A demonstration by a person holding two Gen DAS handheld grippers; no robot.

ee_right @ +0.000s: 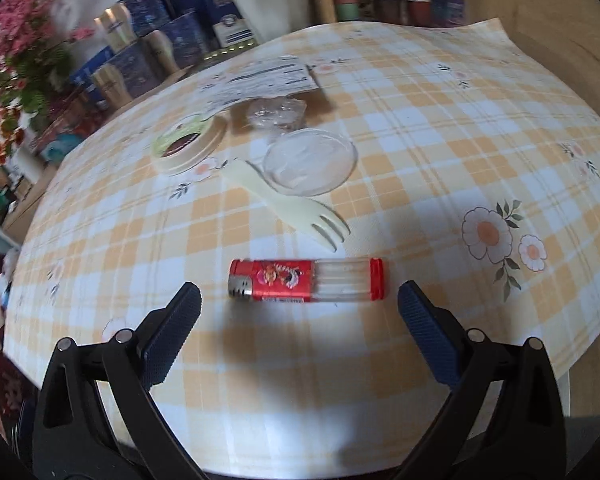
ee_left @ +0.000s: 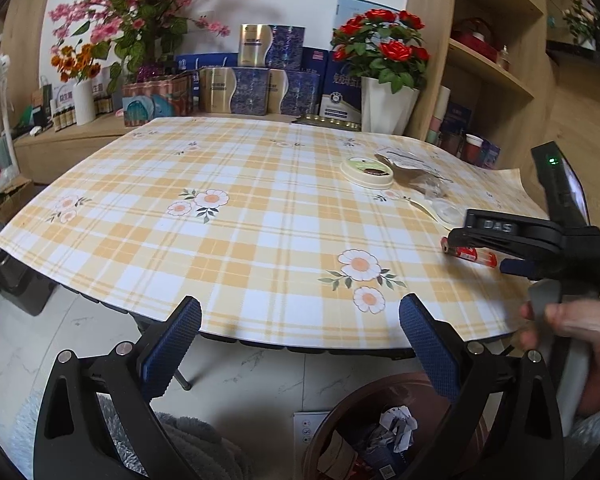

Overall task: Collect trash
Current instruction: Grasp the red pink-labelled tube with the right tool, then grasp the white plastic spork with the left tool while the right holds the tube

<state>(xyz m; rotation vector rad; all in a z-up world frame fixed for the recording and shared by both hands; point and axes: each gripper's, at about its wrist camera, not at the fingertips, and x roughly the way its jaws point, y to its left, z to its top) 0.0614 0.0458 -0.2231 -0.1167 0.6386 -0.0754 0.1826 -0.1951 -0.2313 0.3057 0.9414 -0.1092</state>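
A red and clear lighter (ee_right: 306, 281) lies on the plaid table, just ahead of my right gripper (ee_right: 300, 308), which is open and empty with a jaw on either side of it. Beyond it lie a pale plastic fork (ee_right: 288, 204), a clear round lid (ee_right: 310, 160), crumpled clear plastic (ee_right: 276, 112), a cream round lid (ee_right: 190, 144) and a printed wrapper (ee_right: 260, 78). My left gripper (ee_left: 300, 322) is open and empty at the table's near edge, above a brown trash bin (ee_left: 380, 428) holding crumpled paper. The right gripper (ee_left: 480, 246) shows over the lighter (ee_left: 468, 255) in the left wrist view.
Blue and gold boxes (ee_left: 236, 88), flower pots (ee_left: 384, 108) and small bottles stand on a low cabinet behind the table. A wooden shelf unit (ee_left: 492, 60) stands at the right. A grey rug (ee_left: 188, 440) lies on the tiled floor by the bin.
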